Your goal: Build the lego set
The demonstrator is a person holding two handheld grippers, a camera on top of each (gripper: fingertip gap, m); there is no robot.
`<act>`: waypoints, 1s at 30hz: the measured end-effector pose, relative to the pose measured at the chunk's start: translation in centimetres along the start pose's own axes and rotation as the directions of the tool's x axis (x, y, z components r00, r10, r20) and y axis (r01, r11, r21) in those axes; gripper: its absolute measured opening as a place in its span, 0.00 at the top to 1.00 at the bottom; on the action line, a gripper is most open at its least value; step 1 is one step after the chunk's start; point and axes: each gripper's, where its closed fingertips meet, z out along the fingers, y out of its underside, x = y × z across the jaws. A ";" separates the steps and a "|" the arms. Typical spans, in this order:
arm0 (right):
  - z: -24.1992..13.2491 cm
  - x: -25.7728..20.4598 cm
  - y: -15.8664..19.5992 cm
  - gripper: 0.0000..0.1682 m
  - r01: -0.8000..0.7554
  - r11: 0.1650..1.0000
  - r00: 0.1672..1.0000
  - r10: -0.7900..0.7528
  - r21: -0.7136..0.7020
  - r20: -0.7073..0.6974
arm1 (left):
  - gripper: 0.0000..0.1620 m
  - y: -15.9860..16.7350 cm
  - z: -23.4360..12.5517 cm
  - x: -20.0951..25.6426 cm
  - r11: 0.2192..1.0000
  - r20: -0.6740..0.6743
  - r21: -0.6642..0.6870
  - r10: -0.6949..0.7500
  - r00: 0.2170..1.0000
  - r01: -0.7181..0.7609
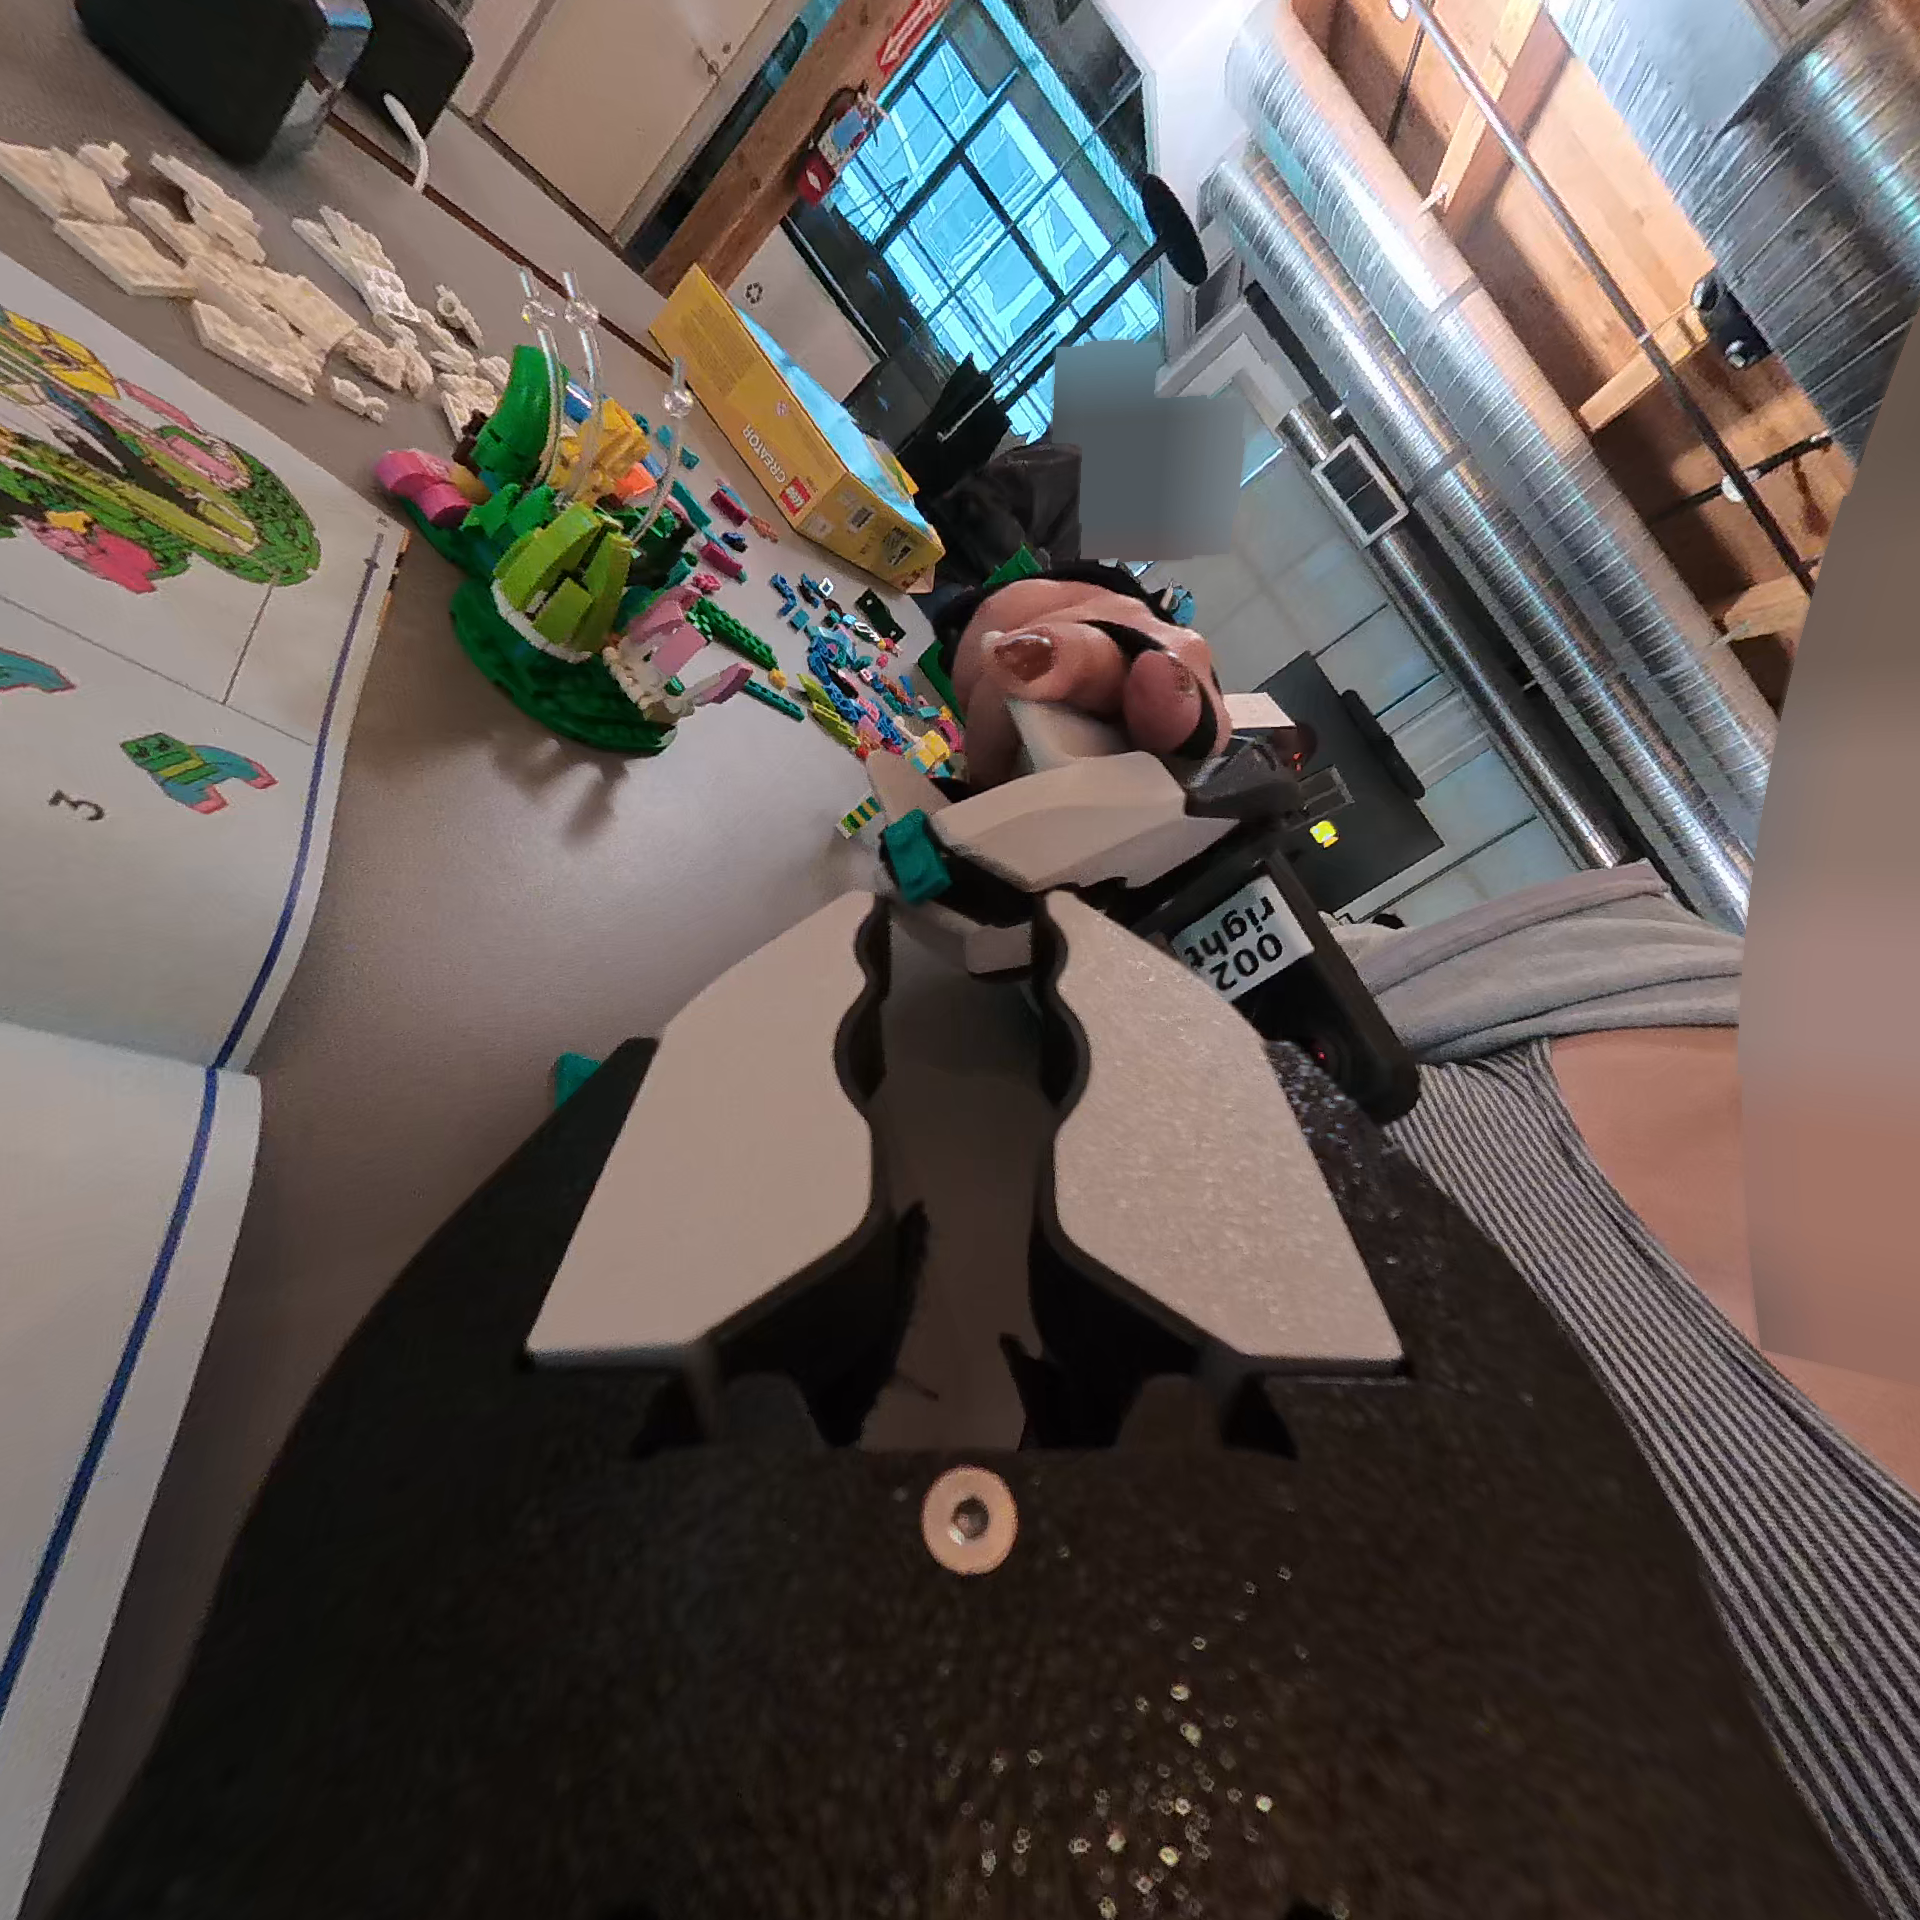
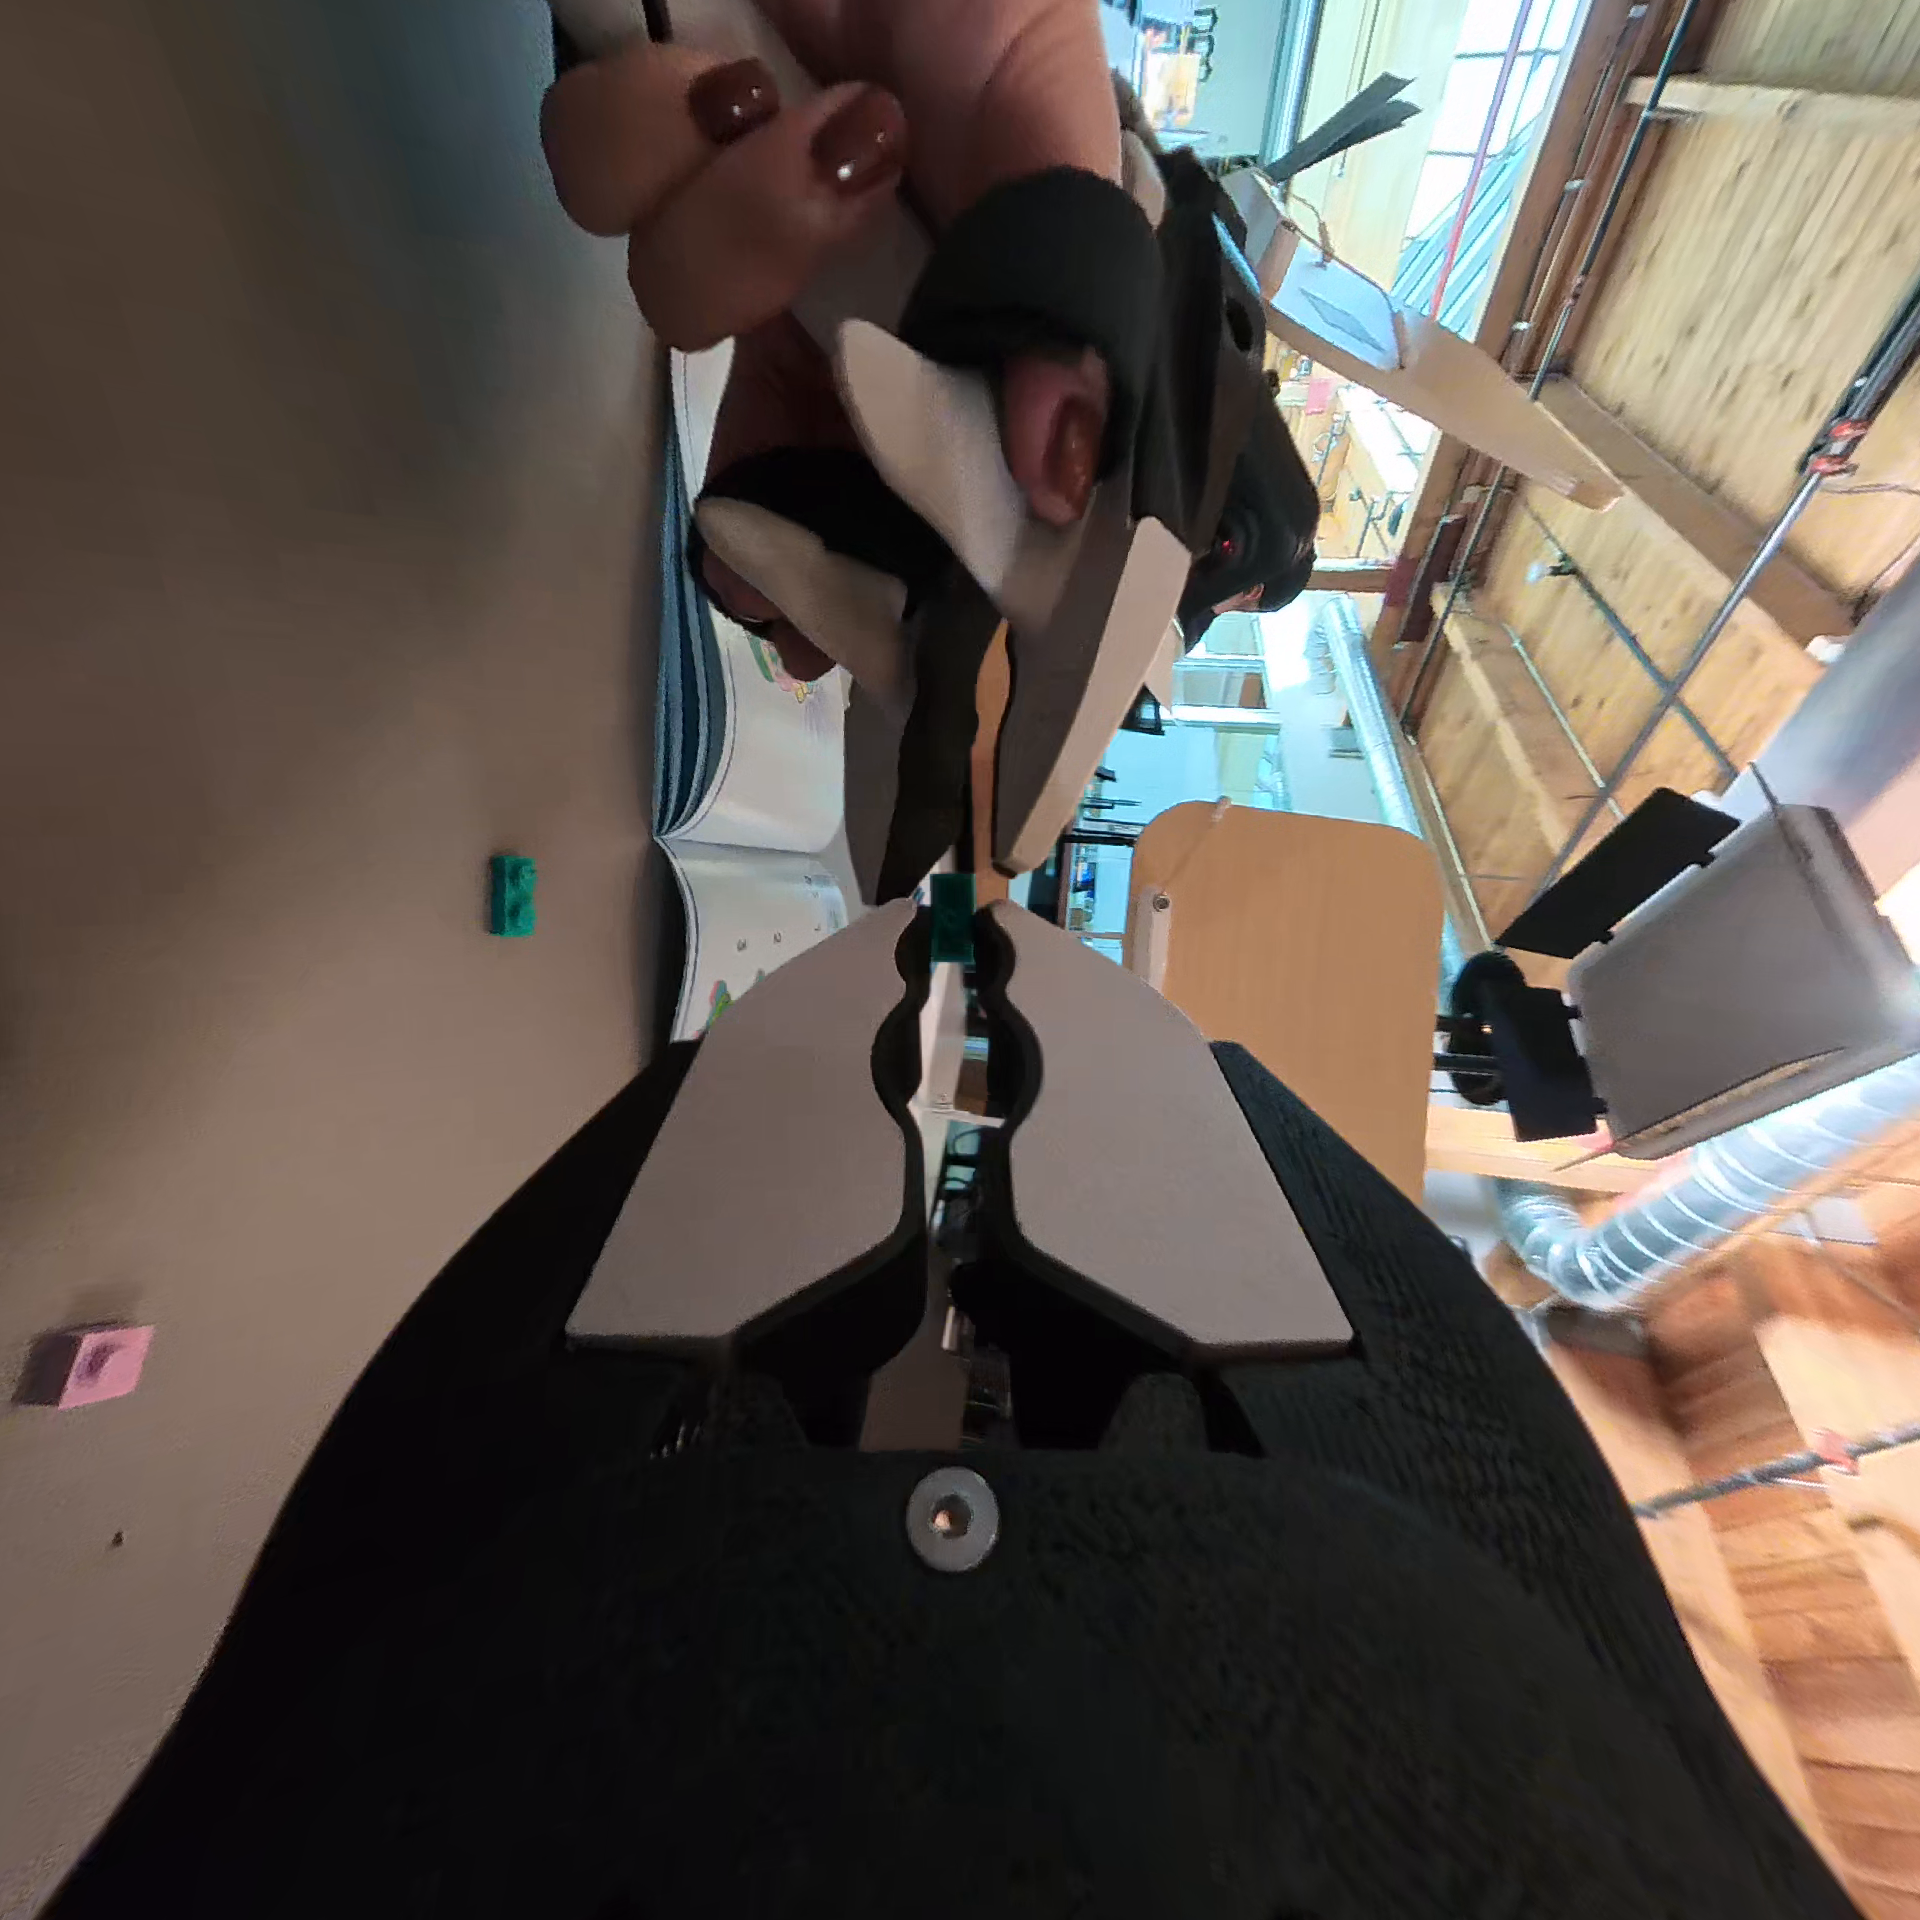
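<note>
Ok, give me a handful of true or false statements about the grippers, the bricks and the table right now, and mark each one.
1. The right gripper pinches a small teal lego brick at its fingertips. True.
2. The left gripper holds a pink brick. False: nothing sits between its parted fingers.
3. A second small teal brick lies loose on the grey table. True.
4. The yellow cardboard lego box sits on the open instruction booklet. False: it lies on the table, beyond the green leafy lego model.
</note>
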 end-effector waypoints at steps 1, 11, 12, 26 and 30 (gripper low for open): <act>-0.1 0.1 -0.1 0.97 0.007 1.000 1.000 -0.007 0.002 -0.007 | 0.89 0.0 0.0 -0.2 1.000 0.010 0.002 -0.005 1.000 0.005; -0.3 0.5 -0.3 0.97 0.160 0.987 0.986 -0.160 -0.023 -0.043 | 0.94 -0.5 -0.2 0.0 0.996 -0.039 0.042 -0.072 0.997 0.074; -0.3 0.4 -0.3 0.97 0.172 0.985 0.984 -0.173 -0.025 -0.040 | 0.91 -0.6 -0.2 0.3 0.995 -0.065 0.051 -0.086 0.994 0.089; -0.3 0.6 -0.6 0.96 0.188 0.982 0.981 -0.189 -0.023 -0.052 | 0.96 -0.6 -0.4 0.2 0.985 -0.114 0.059 -0.156 0.981 0.164; -0.6 0.9 -0.5 0.95 0.034 0.999 0.998 -0.035 -0.015 -0.060 | 0.96 -0.7 -0.4 0.1 0.990 -0.086 0.067 -0.122 0.989 0.128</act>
